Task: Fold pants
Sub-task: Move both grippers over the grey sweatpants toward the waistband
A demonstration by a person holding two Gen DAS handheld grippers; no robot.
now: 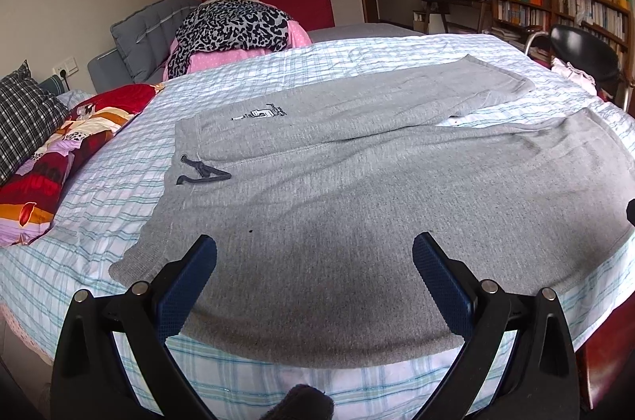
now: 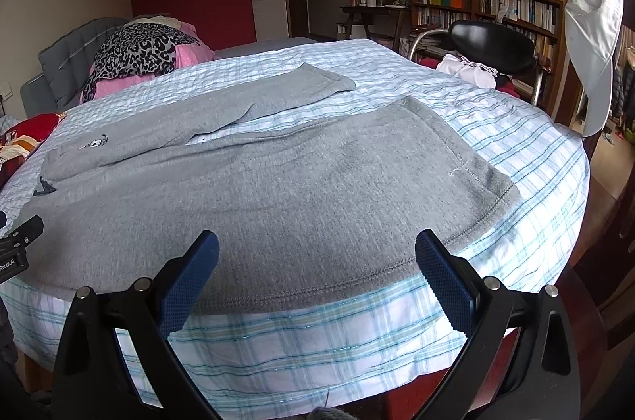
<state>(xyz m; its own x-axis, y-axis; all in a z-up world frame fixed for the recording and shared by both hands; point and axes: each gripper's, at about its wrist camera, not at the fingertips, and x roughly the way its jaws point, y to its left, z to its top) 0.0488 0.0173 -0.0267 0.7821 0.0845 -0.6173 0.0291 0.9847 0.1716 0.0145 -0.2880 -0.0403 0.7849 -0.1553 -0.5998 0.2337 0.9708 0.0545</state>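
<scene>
The grey pants (image 1: pixel 317 190) are lying spread flat on the plaid-sheeted bed (image 1: pixel 119 182), waistband at the left, the two legs running right and splitting toward the far side. The left gripper (image 1: pixel 315 257) and right gripper (image 2: pixel 317 253) are both hovering spread wide over the near edge, holding nothing. A clean fold likely calls for pinching the near leg's outer seam at waist and hem together, then carrying it evenly onto the far leg. The knit is looking thick, soft and fleecy, with a black drawstring (image 1: pixel 202 174) and stitched hems.

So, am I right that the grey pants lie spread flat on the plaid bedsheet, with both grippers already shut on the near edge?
Not quite: the left gripper and right gripper are both open, as each wrist view shows. The grey pants do lie spread flat on the plaid bedsheet.
</scene>
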